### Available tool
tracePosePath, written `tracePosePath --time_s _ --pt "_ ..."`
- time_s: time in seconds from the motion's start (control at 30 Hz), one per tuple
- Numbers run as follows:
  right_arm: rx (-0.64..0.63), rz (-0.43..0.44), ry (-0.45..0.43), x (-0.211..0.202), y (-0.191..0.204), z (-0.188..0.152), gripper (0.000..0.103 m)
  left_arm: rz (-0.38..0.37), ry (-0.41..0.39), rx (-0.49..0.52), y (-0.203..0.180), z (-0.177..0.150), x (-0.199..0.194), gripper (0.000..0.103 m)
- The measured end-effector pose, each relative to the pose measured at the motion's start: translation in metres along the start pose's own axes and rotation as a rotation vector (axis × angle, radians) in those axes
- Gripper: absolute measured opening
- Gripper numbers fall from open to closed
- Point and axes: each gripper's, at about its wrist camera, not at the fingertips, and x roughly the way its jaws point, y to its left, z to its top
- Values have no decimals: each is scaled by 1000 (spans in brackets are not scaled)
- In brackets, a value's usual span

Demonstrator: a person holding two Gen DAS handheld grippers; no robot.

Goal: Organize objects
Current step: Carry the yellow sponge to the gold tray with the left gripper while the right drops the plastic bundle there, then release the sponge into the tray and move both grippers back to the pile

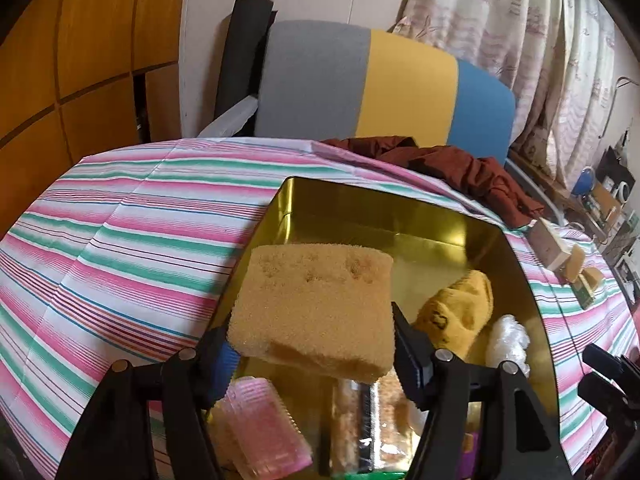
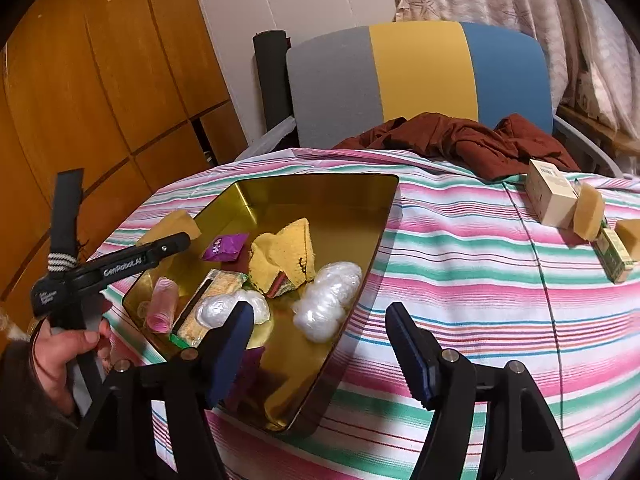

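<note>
Yellow sponge [image 1: 316, 304] is what I've got up front right now, sitting between the pads of my left gripper [image 1: 314, 344] above the near-left part of the gold tin [image 1: 400, 216]. From the left wrist view I can't honestly tell whether the pads are pressing on it or have just let go, so call the grip uncertain. Its long axis runs side to side across the jaws, broad porous face tipped up and away from me, near edge lower than the far one.

My right gripper [image 2: 320, 344] hangs wide open with nothing in it, over the near rim of the tin and the striped counter [image 2: 480, 280].

I'd say the step in hand is dropping this sponge in with the rest: pink roller [image 2: 160, 304], yellow cloth [image 2: 284, 256], plastic wads [image 2: 328, 292], purple packet [image 2: 224, 248]. Next move calls for clearing the left jaws fully, then sending the free right one out to the sponge pieces [image 2: 588, 210] and small boxes [image 2: 548, 196] well off to the right.
</note>
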Motion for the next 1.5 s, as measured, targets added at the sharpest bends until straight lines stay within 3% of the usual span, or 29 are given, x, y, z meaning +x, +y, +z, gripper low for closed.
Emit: tracePosePath --time_s 0.1,0.17,0.4,0.63,1.07,1.27,1.5 --pt "3 -3 -2 -1 -1 -1 69 43 15 -2 1 2 1 77" --pt "4 -5 -7 -2 -3 -1 69 61 -17 -34 4 1 -9 77" --pt "45 -15 -11 -2 -15 -1 69 41 -54 -20 -9 3 -26 82" --pt "86 -43 -28 -7 -31 -2 69 -155 -36 -12 -42 3 -34 82" --pt "193 -139 -53 -20 -95 -9 73 -270 39 193 -141 -12 -30 82" --pt "230 -255 -27 -23 -145 -15 74 -317 63 302 -189 -20 -30 82" --pt "301 -417 -22 -37 -230 -18 79 -396 126 382 -234 -41 -26 82"
